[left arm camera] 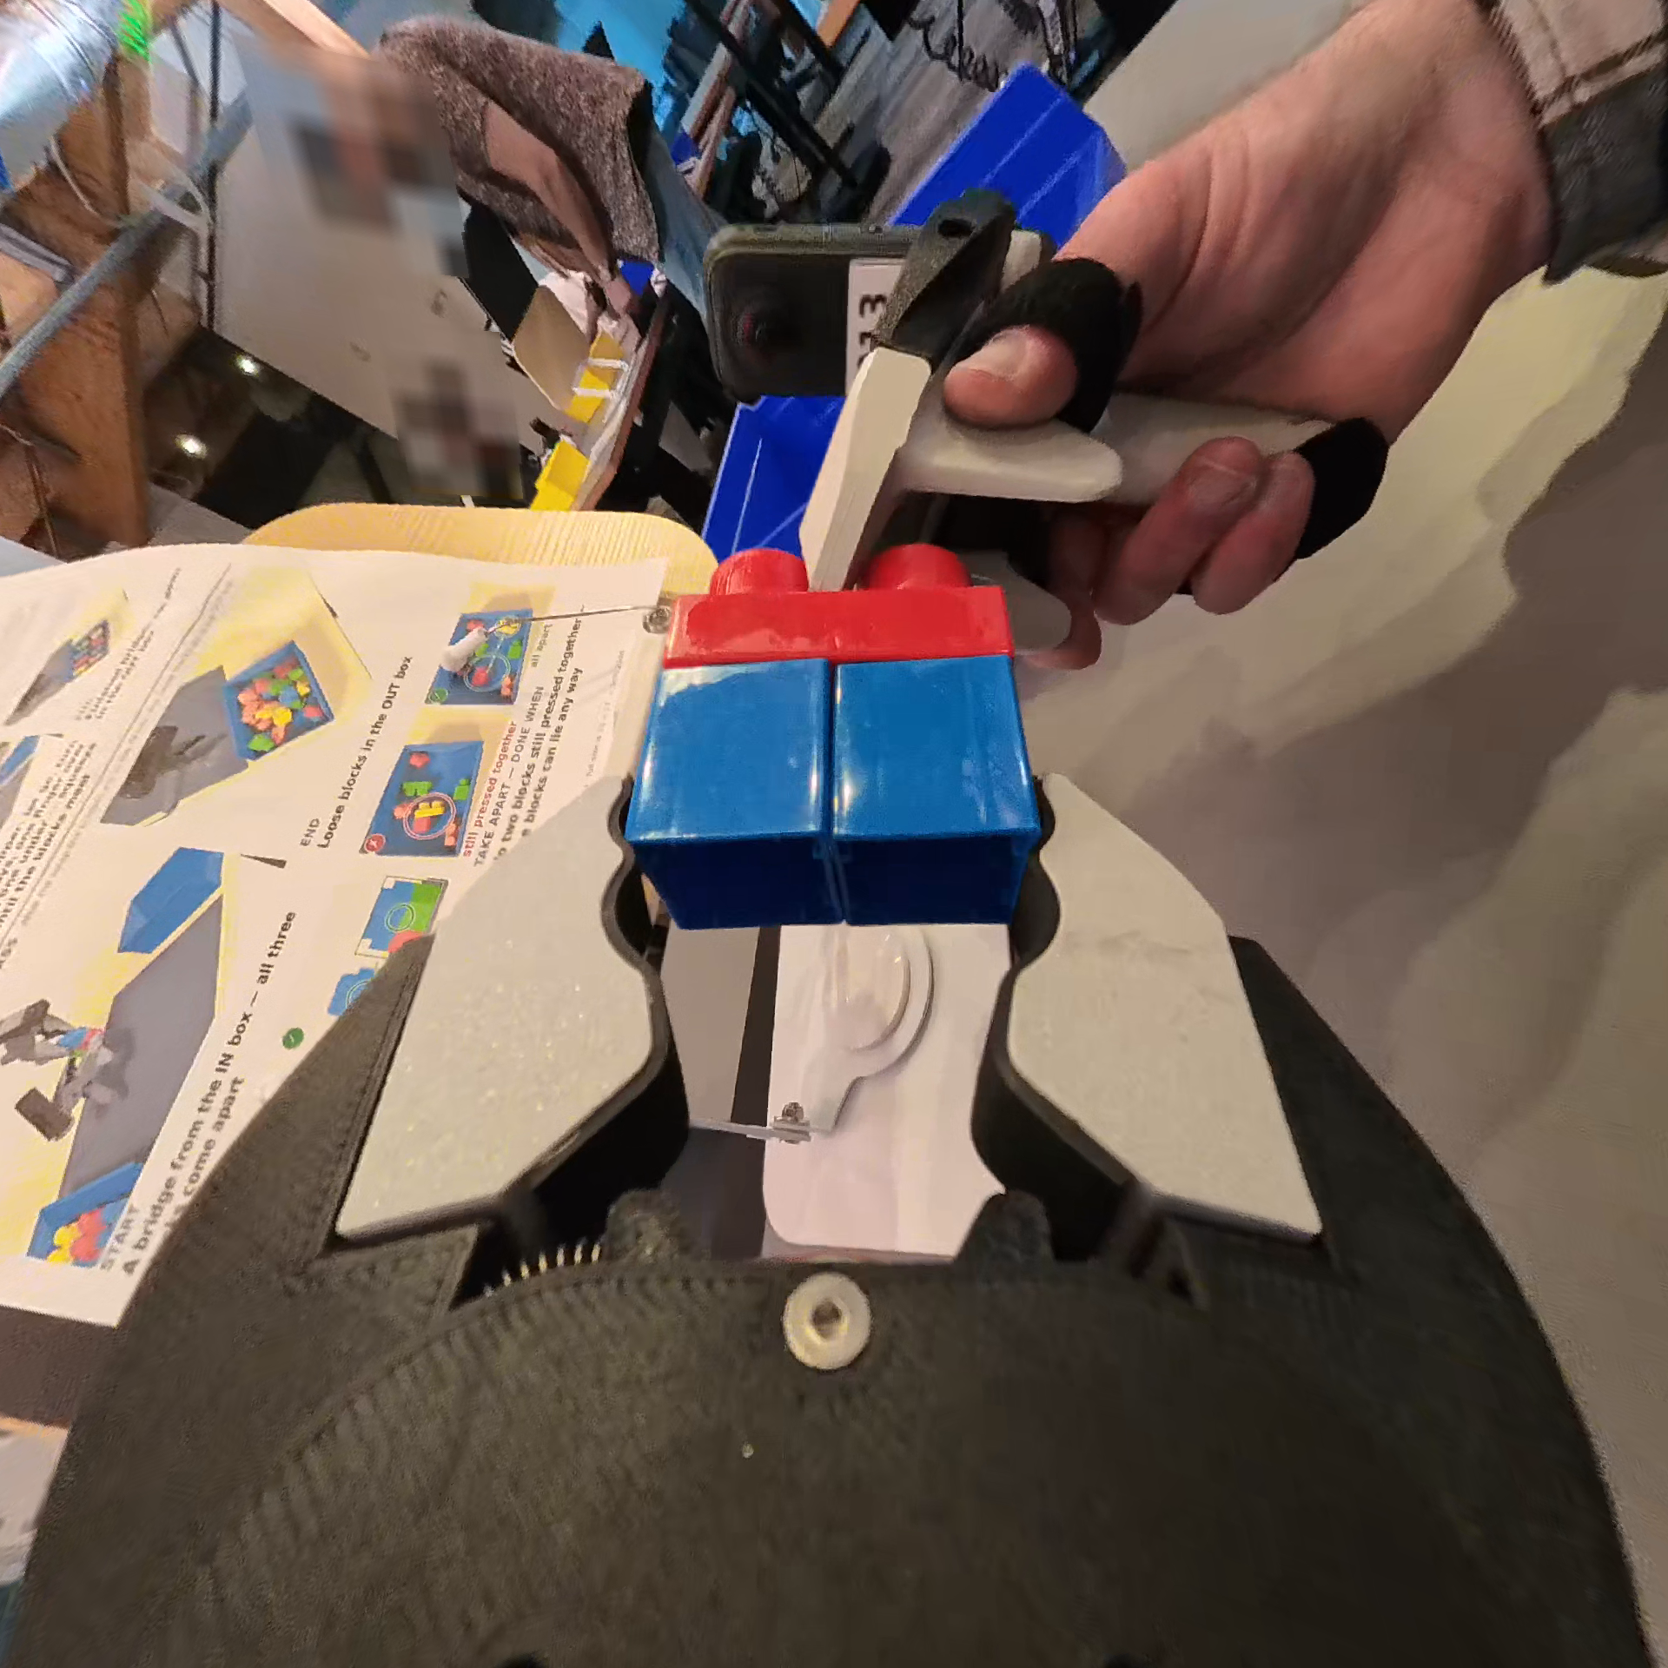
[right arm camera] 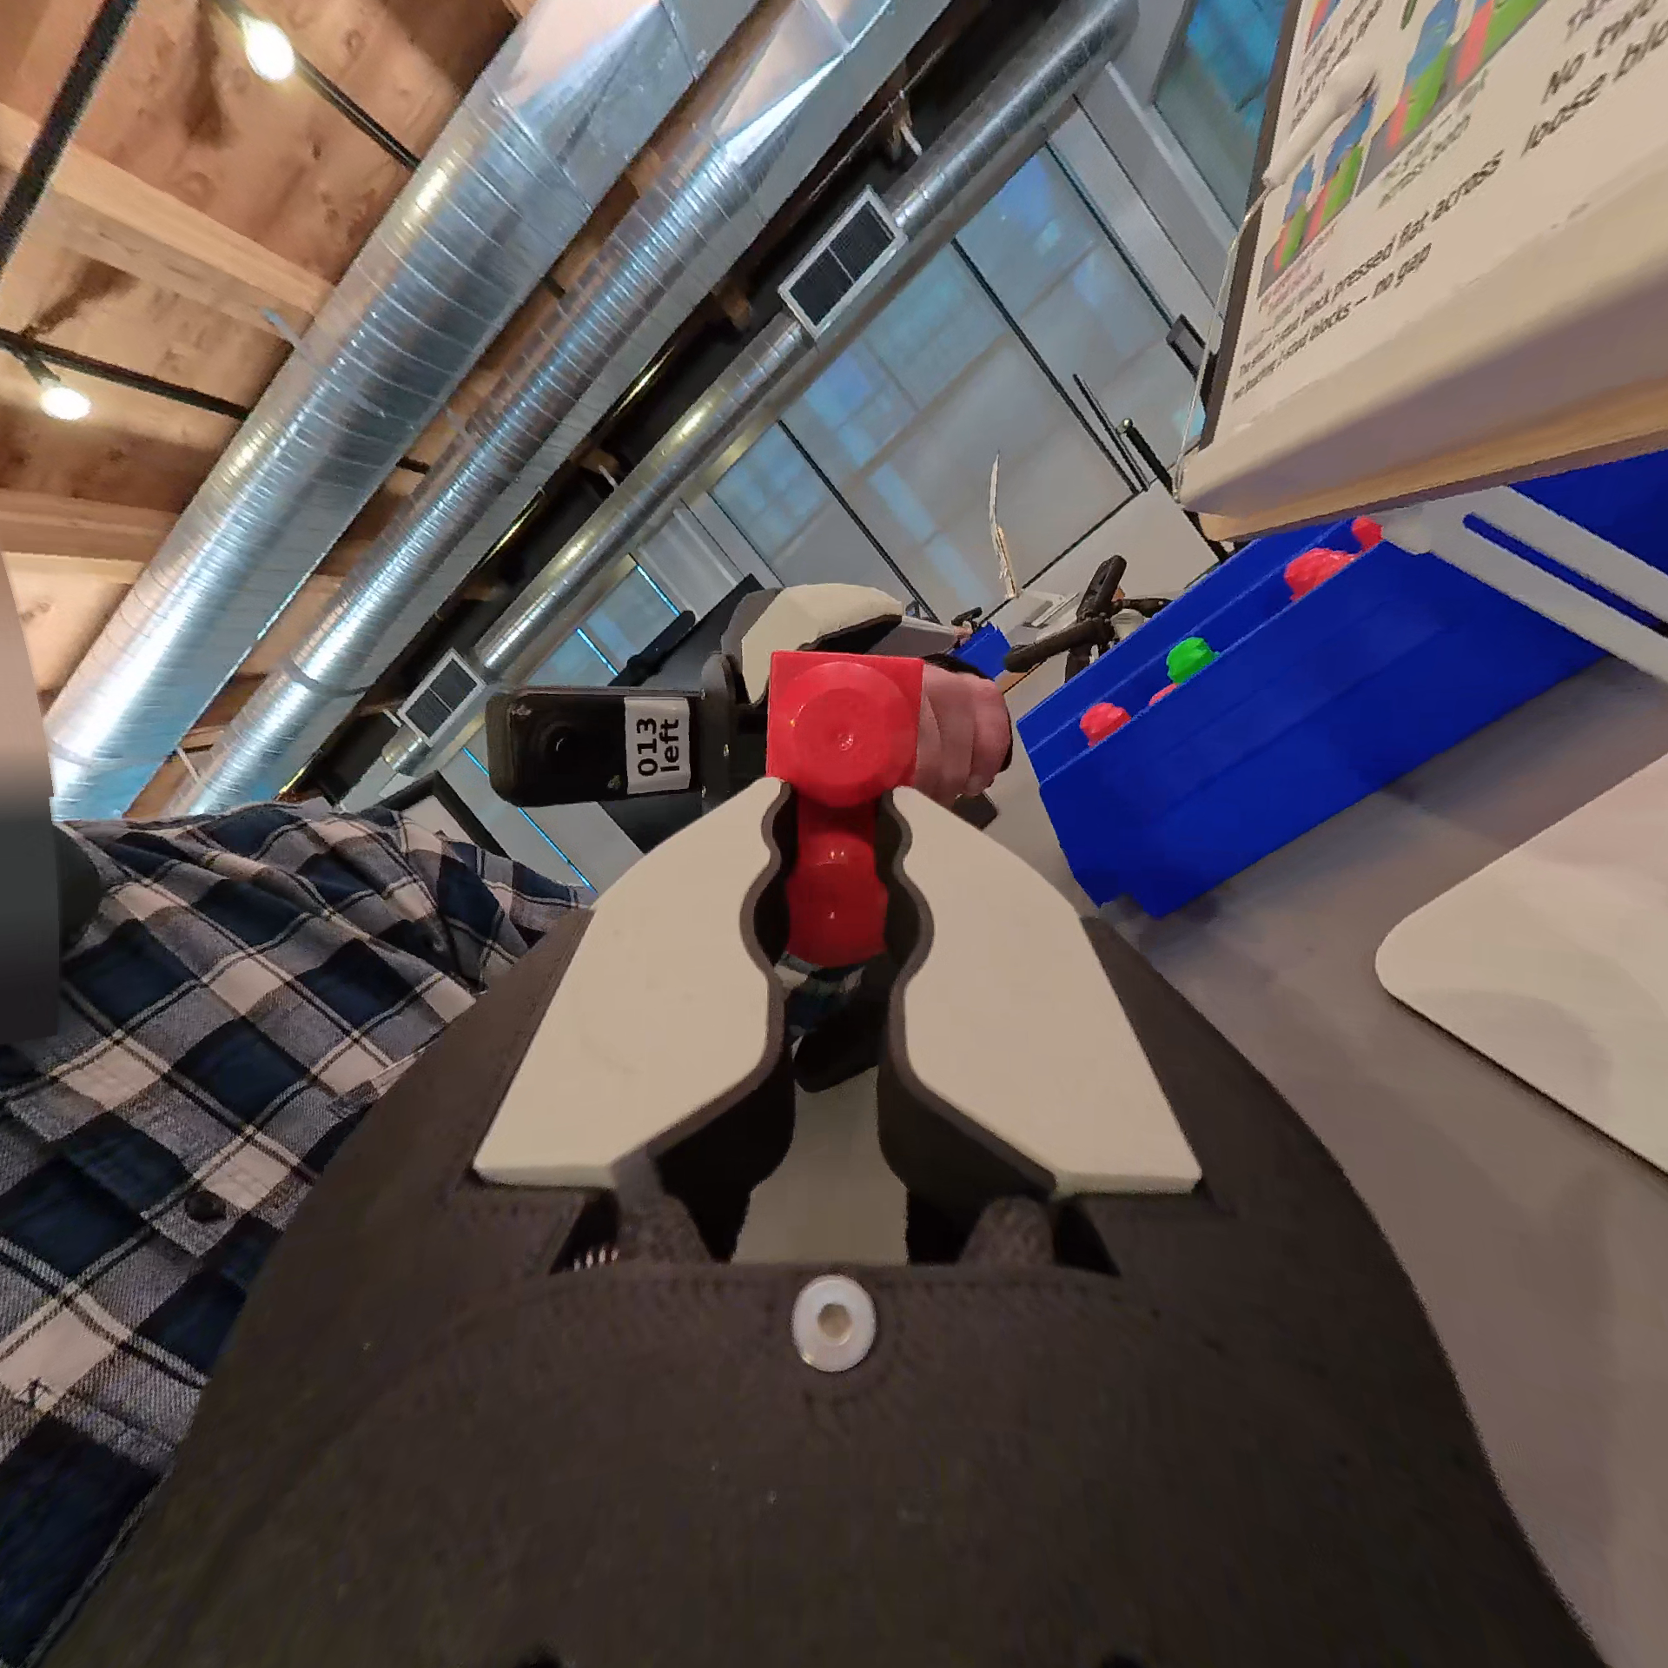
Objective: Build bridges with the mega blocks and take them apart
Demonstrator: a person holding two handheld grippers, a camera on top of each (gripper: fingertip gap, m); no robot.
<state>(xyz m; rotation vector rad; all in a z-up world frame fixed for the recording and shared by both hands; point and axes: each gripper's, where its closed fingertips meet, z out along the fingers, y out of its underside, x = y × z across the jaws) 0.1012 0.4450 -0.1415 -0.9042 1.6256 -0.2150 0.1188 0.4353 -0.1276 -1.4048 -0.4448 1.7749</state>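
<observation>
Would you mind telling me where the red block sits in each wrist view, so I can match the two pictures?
Left wrist view: the red block lies just above centre, across the two blue blocks, with the right gripper coming down between its studs.
Right wrist view: it sits at centre, seen end-on, between that view's own fingers.
Shared landmark: the blue bin.

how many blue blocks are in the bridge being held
2: left blue block and right blue block, side by side under the red block, clamped between the left gripper fingers. None appears hidden.

Left gripper [left arm camera: 832, 812] clamping blue blocks [left arm camera: 835, 785], red block [left arm camera: 839, 623] atop
</observation>
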